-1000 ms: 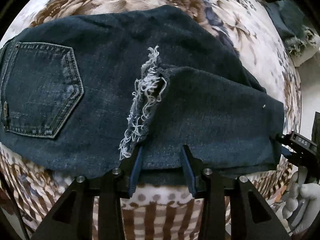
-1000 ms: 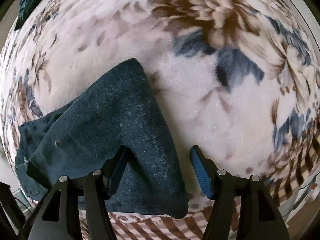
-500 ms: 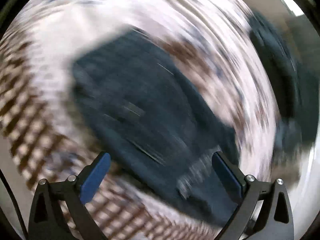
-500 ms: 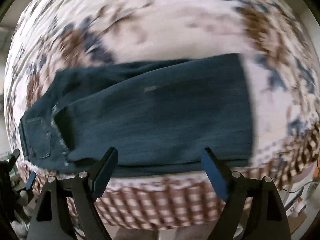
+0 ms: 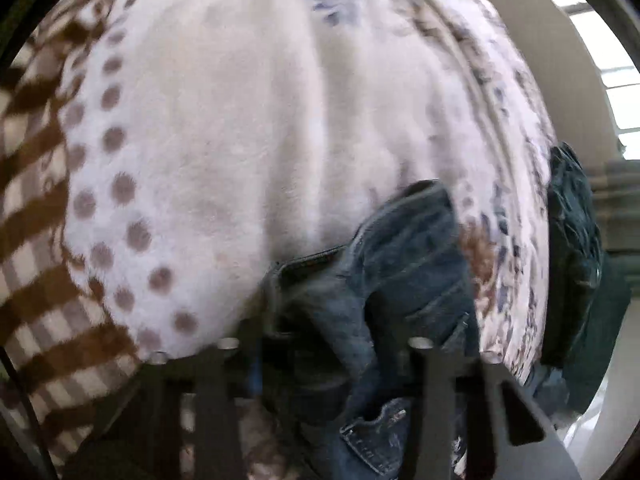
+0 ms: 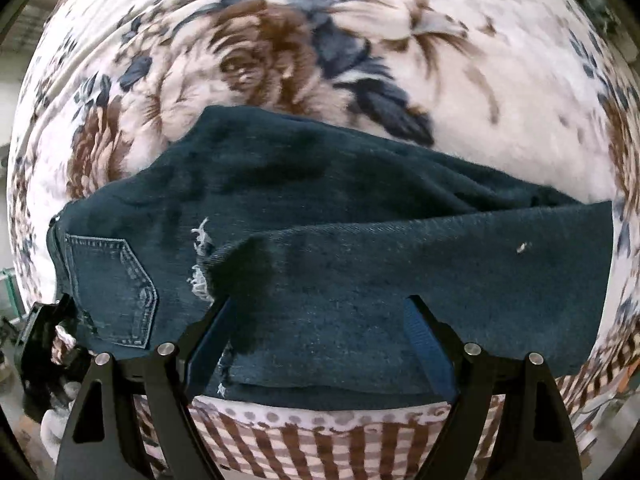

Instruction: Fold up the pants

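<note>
Dark blue jeans (image 6: 320, 248) lie folded on a floral blanket (image 6: 280, 40), back pocket (image 6: 116, 288) at the left and a frayed hem (image 6: 200, 256) near the middle. My right gripper (image 6: 320, 340) is open, its blue pads straddling the near edge of the folded leg. In the blurred left wrist view the jeans' waist end (image 5: 380, 280) bunches between my left gripper's fingers (image 5: 328, 360). Its jaws look partly closed around the denim; the grip itself is hidden. The left gripper also shows in the right wrist view (image 6: 48, 340) at the pocket end.
The blanket's dotted and brown checked border (image 6: 320, 432) hangs over the near edge. Another dark garment (image 5: 576, 260) lies at the blanket's far right edge in the left wrist view, with a window (image 5: 608, 60) beyond.
The left gripper opened, swung away from the frayed hem to the waist end and now has denim between its fingers. The right gripper pulled back from the fold corner to the leg's near edge.
</note>
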